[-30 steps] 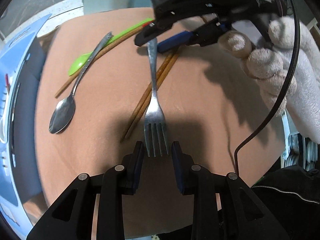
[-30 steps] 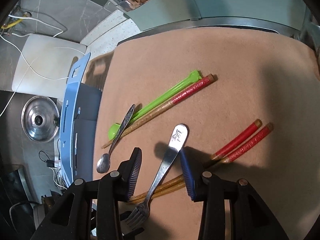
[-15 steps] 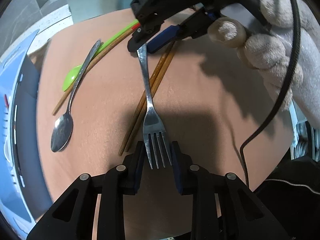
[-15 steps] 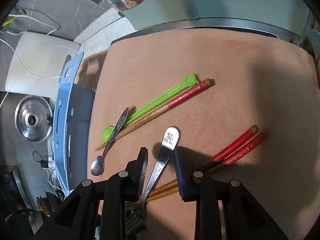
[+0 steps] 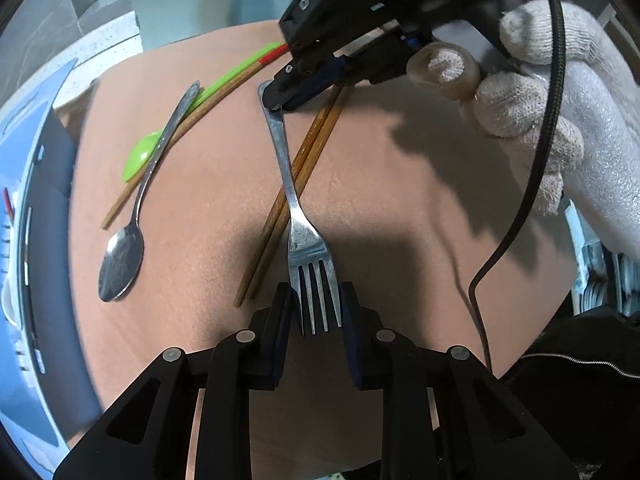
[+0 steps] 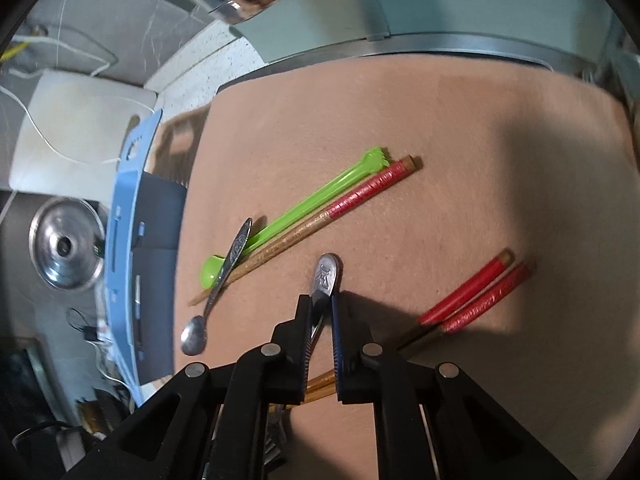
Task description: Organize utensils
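A steel fork lies across a pair of red-ended chopsticks on the brown mat. My left gripper has the fork's tines between its pads; its jaws are closing and the pads touch the tines' outer edges. My right gripper is shut on the fork's handle just below its end, and it shows at the top of the left wrist view. To the left, a metal spoon rests over a green plastic spoon and a single chopstick.
A blue rack stands along the mat's left edge. A gloved hand and a black cable fill the right side. A steel pot lid lies beyond the rack. The chopsticks' red ends point right.
The right gripper's jaws have shut on the fork's handle. The left jaws have narrowed onto the tines. The fork's handle end has swung a little to the left.
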The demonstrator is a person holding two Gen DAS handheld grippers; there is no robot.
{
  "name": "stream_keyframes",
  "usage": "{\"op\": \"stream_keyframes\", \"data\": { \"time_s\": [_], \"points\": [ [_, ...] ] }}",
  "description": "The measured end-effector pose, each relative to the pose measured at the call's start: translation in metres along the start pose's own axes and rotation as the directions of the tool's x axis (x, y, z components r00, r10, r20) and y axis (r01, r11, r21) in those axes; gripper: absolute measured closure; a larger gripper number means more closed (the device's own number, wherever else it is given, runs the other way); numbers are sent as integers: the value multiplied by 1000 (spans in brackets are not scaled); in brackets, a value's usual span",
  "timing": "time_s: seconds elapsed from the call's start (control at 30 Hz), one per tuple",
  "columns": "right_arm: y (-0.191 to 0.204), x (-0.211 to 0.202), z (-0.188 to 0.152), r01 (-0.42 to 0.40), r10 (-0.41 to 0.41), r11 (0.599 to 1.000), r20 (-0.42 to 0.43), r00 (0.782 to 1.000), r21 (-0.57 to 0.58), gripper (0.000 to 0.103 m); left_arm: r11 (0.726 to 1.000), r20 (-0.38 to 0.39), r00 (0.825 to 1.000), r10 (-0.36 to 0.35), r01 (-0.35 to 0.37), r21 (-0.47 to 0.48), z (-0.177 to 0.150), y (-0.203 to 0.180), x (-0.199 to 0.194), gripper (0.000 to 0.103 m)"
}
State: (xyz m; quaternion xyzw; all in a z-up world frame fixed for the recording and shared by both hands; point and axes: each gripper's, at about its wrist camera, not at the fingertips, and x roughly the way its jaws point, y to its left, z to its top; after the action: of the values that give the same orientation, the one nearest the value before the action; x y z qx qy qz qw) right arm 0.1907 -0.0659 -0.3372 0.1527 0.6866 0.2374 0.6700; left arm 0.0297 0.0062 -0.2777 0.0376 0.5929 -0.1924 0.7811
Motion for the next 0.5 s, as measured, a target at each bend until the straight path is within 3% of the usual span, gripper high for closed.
{"op": "stream_keyframes", "data": {
  "time_s": [0.07, 0.2, 0.5],
  "points": [
    [-3, 2, -1, -45, 45, 999, -12, 999, 29, 89, 1000, 8, 1000, -4, 4, -12, -1, 5, -3, 82],
    [3, 4, -5, -45, 46, 999, -9, 999, 18, 88, 995, 40, 998, -56, 59, -78, 1, 19, -12, 82],
    [16, 9, -7, -29, 28, 999, -23, 999, -25, 83, 988, 77, 997, -7, 19, -153, 1, 57, -22, 78]
  ]
}}
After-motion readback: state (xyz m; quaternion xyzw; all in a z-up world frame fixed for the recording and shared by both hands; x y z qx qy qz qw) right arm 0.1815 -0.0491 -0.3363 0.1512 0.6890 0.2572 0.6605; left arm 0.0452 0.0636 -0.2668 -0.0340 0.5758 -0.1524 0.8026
